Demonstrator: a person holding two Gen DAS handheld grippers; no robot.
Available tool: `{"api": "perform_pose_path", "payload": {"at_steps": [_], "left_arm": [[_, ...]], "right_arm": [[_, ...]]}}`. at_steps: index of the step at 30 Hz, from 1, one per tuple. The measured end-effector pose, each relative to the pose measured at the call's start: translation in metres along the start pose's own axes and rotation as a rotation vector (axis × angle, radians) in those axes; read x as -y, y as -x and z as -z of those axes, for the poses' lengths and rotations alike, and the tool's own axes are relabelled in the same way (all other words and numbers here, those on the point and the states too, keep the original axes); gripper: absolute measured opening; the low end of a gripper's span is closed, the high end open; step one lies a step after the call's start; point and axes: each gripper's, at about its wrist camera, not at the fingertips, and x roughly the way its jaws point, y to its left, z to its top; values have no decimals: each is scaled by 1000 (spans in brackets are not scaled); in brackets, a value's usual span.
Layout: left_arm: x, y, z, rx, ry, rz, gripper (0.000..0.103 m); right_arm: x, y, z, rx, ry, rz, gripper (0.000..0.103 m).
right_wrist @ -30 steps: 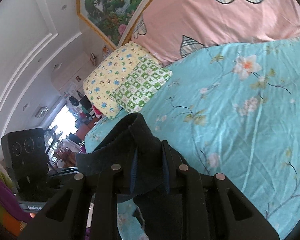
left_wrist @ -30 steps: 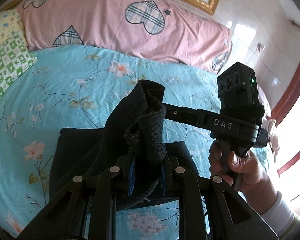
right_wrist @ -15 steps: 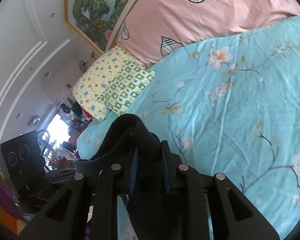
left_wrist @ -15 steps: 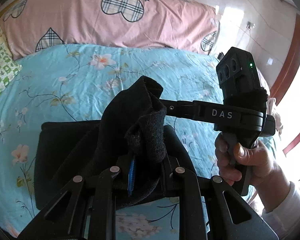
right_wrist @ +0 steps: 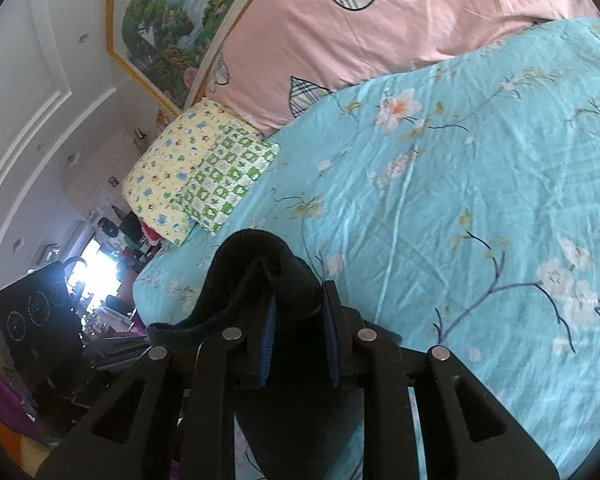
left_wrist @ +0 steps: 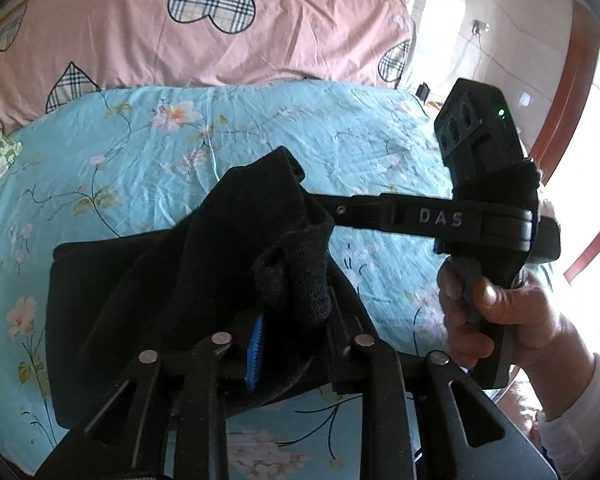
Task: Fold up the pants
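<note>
The black pants (left_wrist: pixel 112 280) lie partly flat on the blue floral bedsheet (left_wrist: pixel 180 140), with one end lifted. My left gripper (left_wrist: pixel 294 320) is shut on a bunched corner of the pants and holds it above the flat part. My right gripper (right_wrist: pixel 296 320) is shut on another bunched corner of the black pants (right_wrist: pixel 260 272), also lifted above the sheet. In the left wrist view the right gripper's body (left_wrist: pixel 480 216) reaches in from the right, held by a hand (left_wrist: pixel 496 320), its fingers hidden in the cloth.
A pink quilt with plaid hearts (left_wrist: pixel 200 32) lies along the head of the bed. A yellow and green pillow (right_wrist: pixel 196 180) sits at the bed's left side. A framed painting (right_wrist: pixel 172 20) hangs on the wall. The left gripper's camera block (right_wrist: pixel 32 320) shows at the lower left.
Both grippers have carried the held pants end away from the head of the bed, toward its right side. More of the flat pants part shows on the sheet. Both stay shut.
</note>
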Motion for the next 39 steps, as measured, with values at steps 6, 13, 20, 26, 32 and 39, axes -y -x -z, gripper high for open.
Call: {"api": "perform_pose_path", "payload": {"at_steps": [6,13,20,26,32,39], "left_arm": [[-5,0,5,-3,17,91,41],[-7,18,11,9,24,146,52],[-30,43,17,33,81,146,59],[-56,60,22,56,133,107,62],[-91,67,28,52,209,73,63],[-131,73,32,56,297,34,66]], "right_arm": [[8,18,10,30,-74,116,21],[-10,33,22,90,-97,207,70],[-34,30,24,73,-93,293,73],[-48,34,25,92,-133,356,79],[-62,44,31,135,-180,378,87],[-78,31,35,117,-183,414,93]]}}
